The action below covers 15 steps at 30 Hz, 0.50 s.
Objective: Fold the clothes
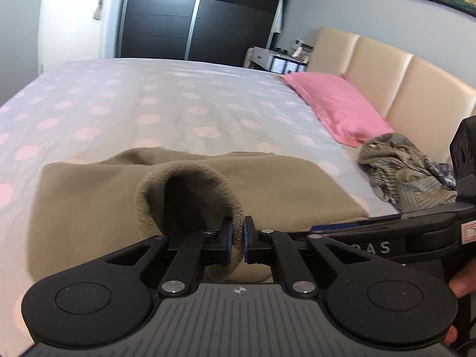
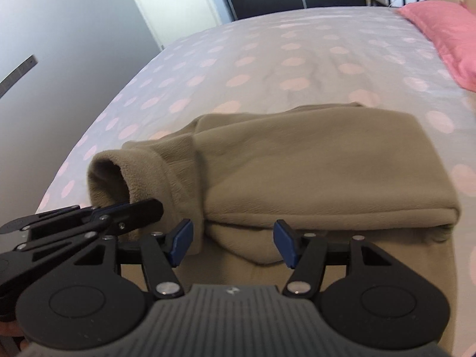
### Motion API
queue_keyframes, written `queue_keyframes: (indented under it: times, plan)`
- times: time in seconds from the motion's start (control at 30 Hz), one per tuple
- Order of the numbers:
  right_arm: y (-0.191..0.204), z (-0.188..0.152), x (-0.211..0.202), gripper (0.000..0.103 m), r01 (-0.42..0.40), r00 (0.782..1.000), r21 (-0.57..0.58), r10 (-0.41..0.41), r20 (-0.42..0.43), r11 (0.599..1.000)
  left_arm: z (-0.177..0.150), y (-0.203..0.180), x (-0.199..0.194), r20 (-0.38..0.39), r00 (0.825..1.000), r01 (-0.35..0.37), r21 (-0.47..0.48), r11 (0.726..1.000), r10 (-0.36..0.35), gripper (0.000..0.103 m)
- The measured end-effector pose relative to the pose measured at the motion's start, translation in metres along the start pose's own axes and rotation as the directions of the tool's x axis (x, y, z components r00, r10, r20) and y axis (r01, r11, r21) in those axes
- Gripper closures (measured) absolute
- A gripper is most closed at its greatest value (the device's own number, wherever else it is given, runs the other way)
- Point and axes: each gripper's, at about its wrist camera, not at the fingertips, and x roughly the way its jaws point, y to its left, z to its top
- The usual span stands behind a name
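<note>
A bed point(image 2: 267, 59) in pink-dotted white bedding fills a grey-walled room, dark wardrobe point(image 1: 190, 15) beyond. A tan fleece garment point(image 2: 312, 163) lies half-folded at its near edge. The left hand-held gripper point(image 1: 237, 239) pinches the open sleeve cuff point(image 1: 190, 196) (jaws nearly closed); the right hand-held gripper point(image 2: 233, 242) stands open before the fold, gripping nothing. Far right: pink pillow point(image 1: 336, 104), crumpled clothes point(image 1: 407, 175).

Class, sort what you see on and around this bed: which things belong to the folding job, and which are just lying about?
Job: fleece; its cuff, pinched by the left tongs; right tongs, open.

Lying about: pillow; clothes pile; bed; wardrobe.
</note>
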Motion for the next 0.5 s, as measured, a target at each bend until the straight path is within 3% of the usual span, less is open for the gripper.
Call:
queue_keyframes:
  times: [0.27,0.37,0.5]
  plan:
    - [-0.052,0.003,-0.017,0.039,0.060,0.997,0.097,-0.064,0.034,0.993,0.002,-0.049,0.026,-0.045,0.996,0.076,0.092,0.993,-0.072,0.097]
    - [-0.066,0.000,-0.019,0.039,0.068,0.997,0.123,-0.072,0.025,0.990,-0.007,-0.067,0.028,-0.071,0.989,0.140,0.148,0.979,-0.130,0.084]
    - [-0.078,-0.001,-0.019,0.038,0.061,0.997,0.142,-0.065,0.028,0.988,-0.019,-0.081,0.019,-0.069,0.986,0.167,0.238,0.957,-0.155,0.080]
